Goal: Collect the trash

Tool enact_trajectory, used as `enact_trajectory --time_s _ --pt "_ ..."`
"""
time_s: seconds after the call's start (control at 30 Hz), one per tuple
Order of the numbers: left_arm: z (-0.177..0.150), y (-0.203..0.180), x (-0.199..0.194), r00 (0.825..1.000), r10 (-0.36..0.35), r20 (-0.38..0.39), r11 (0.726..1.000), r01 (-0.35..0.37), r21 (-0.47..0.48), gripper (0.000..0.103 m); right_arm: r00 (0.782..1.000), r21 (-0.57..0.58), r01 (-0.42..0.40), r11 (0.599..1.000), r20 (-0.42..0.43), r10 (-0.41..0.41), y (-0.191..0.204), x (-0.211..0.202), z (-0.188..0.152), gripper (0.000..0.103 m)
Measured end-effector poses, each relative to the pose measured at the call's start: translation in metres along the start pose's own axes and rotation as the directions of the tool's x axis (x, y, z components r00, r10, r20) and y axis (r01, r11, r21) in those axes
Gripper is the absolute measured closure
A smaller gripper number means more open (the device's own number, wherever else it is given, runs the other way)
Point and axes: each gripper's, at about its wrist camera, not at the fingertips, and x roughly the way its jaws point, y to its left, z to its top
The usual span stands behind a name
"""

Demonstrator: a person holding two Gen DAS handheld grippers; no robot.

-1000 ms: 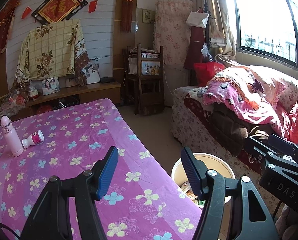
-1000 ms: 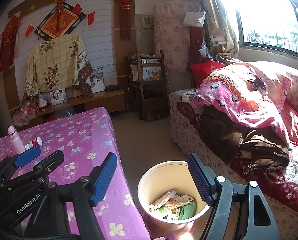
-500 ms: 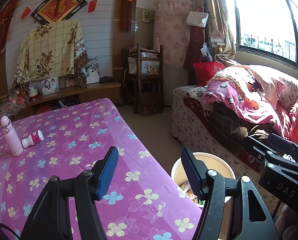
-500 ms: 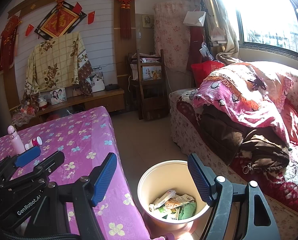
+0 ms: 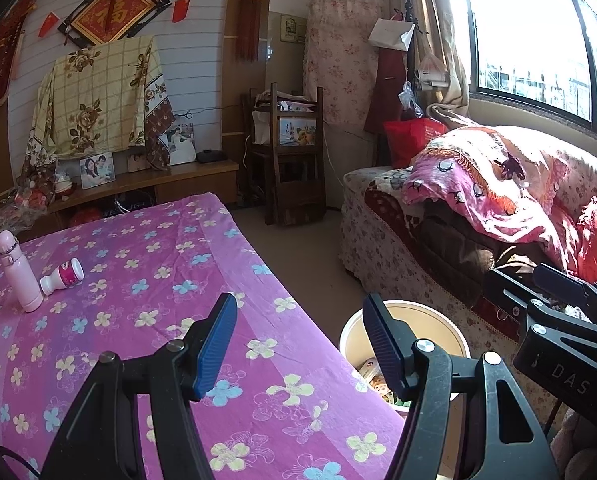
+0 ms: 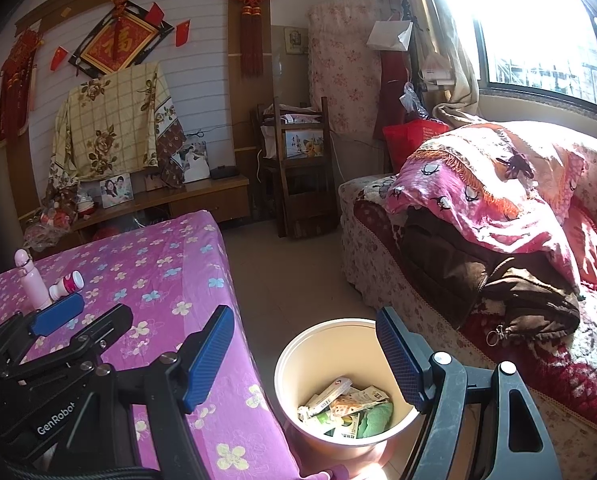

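Both grippers hover w/ jaws released, nothing between them: left gripper [image 5: 296,340] over the table [image 5: 170,248] edge, right gripper [image 6: 304,354] above the bin [image 6: 298,354]. Wrappers [image 6: 344,406] already lie in the bin, on the floor just beside the table. Likely remaining trash: small tipped bottle [image 5: 62,276] beside the upright pink bottle [image 5: 18,272]. Approach w/ left, close across the body, avoid knocking the pink one.

Left hand-held gripper [image 5: 296,344]: black frame, blue ribbed pads [image 5: 214,346], silver screws.
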Motion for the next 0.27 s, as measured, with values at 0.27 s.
enact_trajectory --time_s 0.27 --pt "-0.0017 0.0032 0.0031 1.000 -0.003 -0.007 1.000 0.003 0.002 0.037 1.000 -0.003 0.000 1.000 -0.015 0.000 -0.0052 0.0064 -0.0075 0.026"
